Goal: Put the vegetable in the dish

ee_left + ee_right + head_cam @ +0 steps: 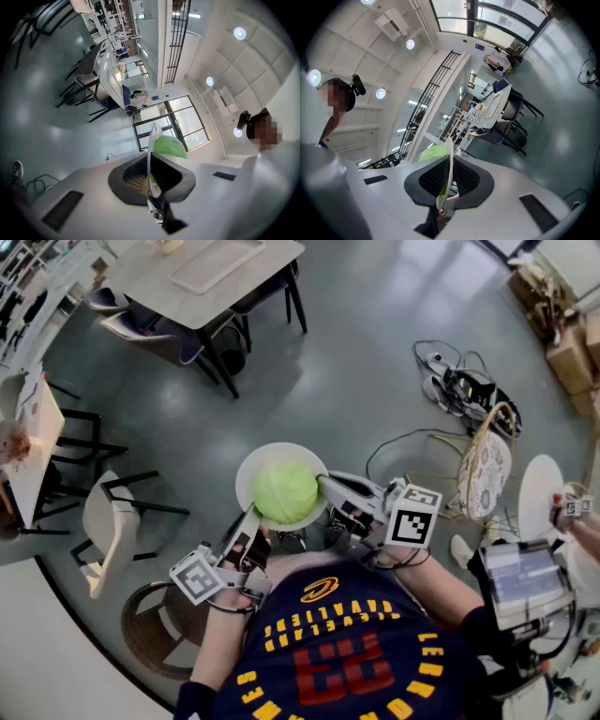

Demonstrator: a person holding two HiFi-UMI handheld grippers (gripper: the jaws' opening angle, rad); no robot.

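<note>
A round pale green cabbage (285, 491) sits in a white dish (249, 471) held in the air in front of the person's chest. My left gripper (255, 518) is shut on the dish's near-left rim. My right gripper (324, 486) is shut on its right rim. In the left gripper view the dish (153, 140) runs edge-on between the dark pads (132, 177), with the cabbage (169, 146) beyond. In the right gripper view the dish rim (449, 168) is clamped the same way, and the cabbage (433, 152) shows to its left.
Below lies a grey floor. A table (208, 276) with dark chairs (150, 329) stands far ahead. A white chair (105, 521) and a wicker basket (148, 634) are at the left. Cables (459, 385), a round stool (486, 472) and boxes (568, 343) lie to the right.
</note>
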